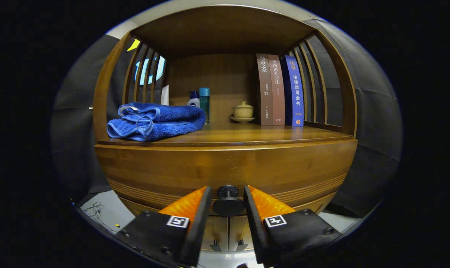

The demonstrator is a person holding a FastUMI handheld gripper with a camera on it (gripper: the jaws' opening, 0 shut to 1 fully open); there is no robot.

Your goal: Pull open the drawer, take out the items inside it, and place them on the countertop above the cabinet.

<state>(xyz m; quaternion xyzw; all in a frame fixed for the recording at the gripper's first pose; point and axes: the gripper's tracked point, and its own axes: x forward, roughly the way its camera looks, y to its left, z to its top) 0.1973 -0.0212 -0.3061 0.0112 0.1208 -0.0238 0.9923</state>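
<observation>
A wooden cabinet fills the scene, its drawer front (225, 167) sitting flush and closed just ahead of the fingers. A dark round drawer knob (228, 203) sticks out from the drawer's lower middle. My gripper (227, 193) straddles that knob, with one finger against each side of it, so it is shut on the knob. Above the drawer runs the wooden countertop (254, 136). The drawer's inside is hidden.
On the countertop a folded blue towel (154, 121) lies at the left. Two small bottles (200, 100) stand at the back, beside a lidded tea cup on a saucer (243, 111) and three upright books (281, 91). Slatted side walls enclose the shelf.
</observation>
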